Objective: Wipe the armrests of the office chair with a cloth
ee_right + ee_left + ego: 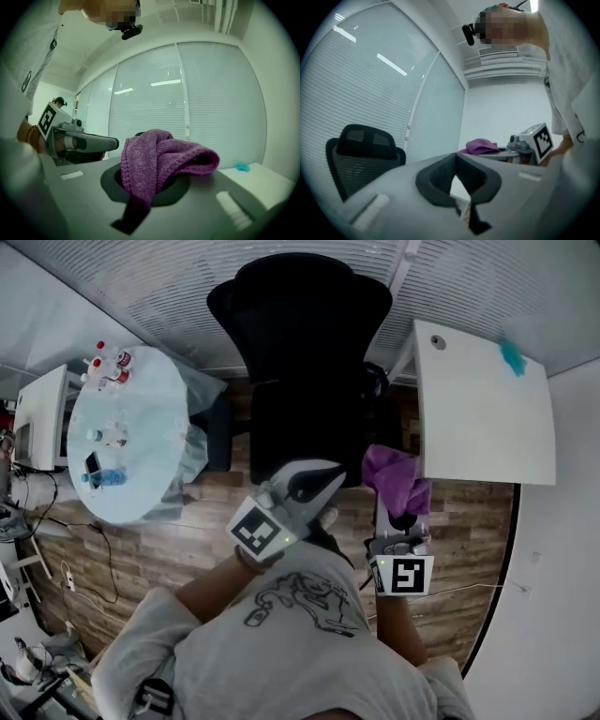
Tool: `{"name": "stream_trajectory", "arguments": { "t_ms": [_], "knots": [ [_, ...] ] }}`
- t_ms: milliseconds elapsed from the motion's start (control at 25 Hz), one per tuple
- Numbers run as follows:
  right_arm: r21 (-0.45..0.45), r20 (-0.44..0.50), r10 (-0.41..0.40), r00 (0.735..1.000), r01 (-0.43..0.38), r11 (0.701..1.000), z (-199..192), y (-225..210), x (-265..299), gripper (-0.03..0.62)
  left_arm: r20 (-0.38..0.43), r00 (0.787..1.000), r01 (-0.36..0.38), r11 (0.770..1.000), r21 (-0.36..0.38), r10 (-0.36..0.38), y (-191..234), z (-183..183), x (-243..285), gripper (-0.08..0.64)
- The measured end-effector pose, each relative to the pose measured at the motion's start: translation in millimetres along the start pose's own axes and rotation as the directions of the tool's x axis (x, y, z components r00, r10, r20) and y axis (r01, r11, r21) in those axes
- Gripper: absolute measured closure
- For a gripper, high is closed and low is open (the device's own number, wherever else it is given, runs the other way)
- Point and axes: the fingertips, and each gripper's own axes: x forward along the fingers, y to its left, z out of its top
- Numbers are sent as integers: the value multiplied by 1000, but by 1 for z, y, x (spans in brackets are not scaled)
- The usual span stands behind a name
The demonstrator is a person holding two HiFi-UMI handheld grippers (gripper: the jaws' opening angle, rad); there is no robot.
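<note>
cloth gripped, held near the chair, not on an armrest yet
left gripper (323, 476) clenched on nothing, near the office chair (300, 352) seat front. left armrest (217, 439) is bare. right gripper (403, 512) grasps the bunched purple cloth (396, 479) near the right armrest (386, 418). my call: flatten the cloth on the pad, light pressure, stroke far to near, and steady the chair with the empty gripper.

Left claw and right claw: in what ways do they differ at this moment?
The right claw is shut on a purple cloth, while the left claw is shut with nothing between its jaws. In the head view, the left claw slants toward the person's right, whereas the right claw points straight ahead. Both claws are near the front of the black office chair, and each carries a marker cube.
</note>
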Motion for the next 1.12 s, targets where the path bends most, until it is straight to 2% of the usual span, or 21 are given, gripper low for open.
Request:
{"name": "stream_trajectory", "arguments": {
  "t_ms": [160, 320, 680, 840, 1120],
  "knots": [
    [3, 10, 116, 993, -116, 993, 2, 41, 24, 561, 9, 993, -117, 993, 6, 117, 23, 0, -38, 560],
    [-35, 12, 243, 970, -242, 970, 7, 91, 47, 561, 31, 973, -231, 973, 7, 231, 45, 6, -85, 560],
    [-116, 48, 462, 886, -454, 883, 39, 215, 89, 560, 78, 888, -455, 890, 21, 452, 87, 26, -213, 560],
    [-152, 44, 520, 853, -509, 847, 49, 256, 107, 560, 92, 857, -511, 860, 19, 507, 105, 29, -255, 560],
    [-168, 35, 545, 838, -532, 830, 57, 312, 141, 560, 91, 856, -511, 859, 5, 509, 140, 28, -300, 560]
  ]
}}
